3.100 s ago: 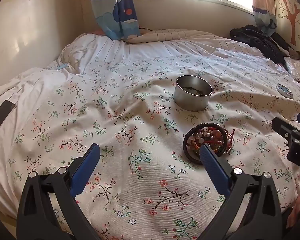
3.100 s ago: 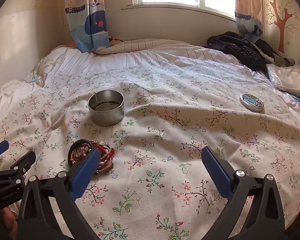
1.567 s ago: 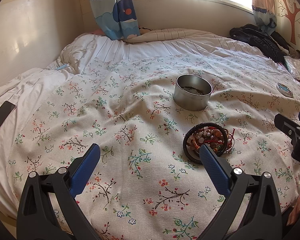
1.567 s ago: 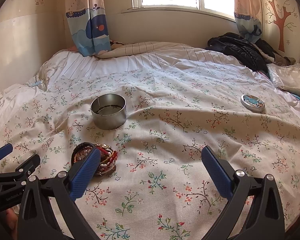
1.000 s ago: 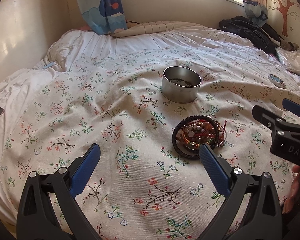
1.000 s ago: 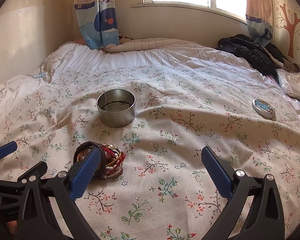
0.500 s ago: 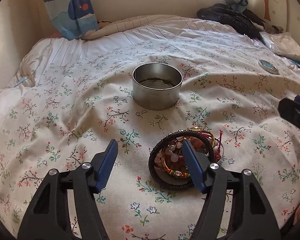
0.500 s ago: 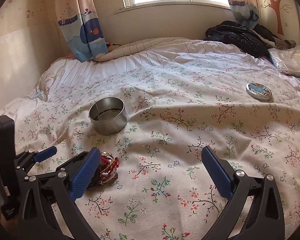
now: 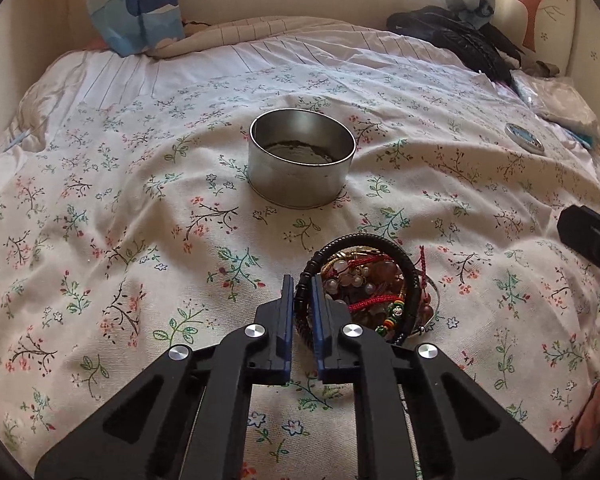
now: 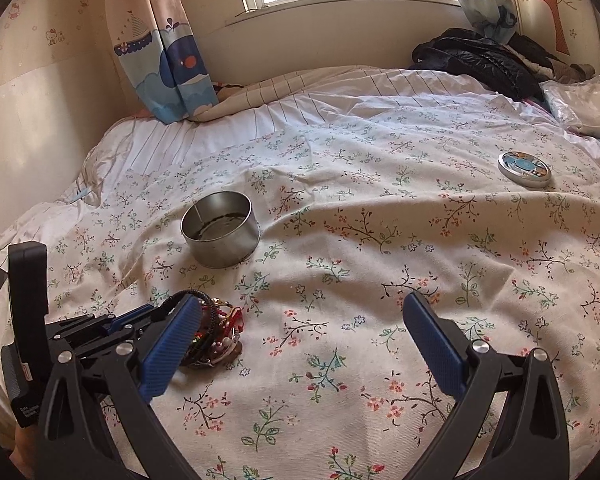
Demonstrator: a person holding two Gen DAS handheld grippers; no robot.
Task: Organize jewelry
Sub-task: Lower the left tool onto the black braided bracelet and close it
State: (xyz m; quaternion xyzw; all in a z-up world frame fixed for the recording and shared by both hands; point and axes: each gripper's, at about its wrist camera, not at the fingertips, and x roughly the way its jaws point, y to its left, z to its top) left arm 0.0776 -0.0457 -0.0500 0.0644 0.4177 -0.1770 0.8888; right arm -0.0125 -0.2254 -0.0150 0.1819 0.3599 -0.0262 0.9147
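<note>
Jewelry pile [image 9: 374, 292], a tangle of red cords, pale beads and gold bits ringed by a black braided bracelet [image 9: 384, 245], lies on the floral cotton bedspread [image 9: 140, 216], near of the open round silver tin [image 9: 302, 162]. Left gripper [image 9: 301, 304]: blue pads narrowed onto the bracelet's left edge, clamping it. Pile's near side hidden behind the black gripper frame. Right gripper [image 10: 300, 344]: jaws spread wide, holding nothing, over bare bedspread right of the pile; in its view the left pad covers much of the pile. Small round blue-topped tin lid [image 10: 524, 169] sits far right. Tin contents hard to make out.
</note>
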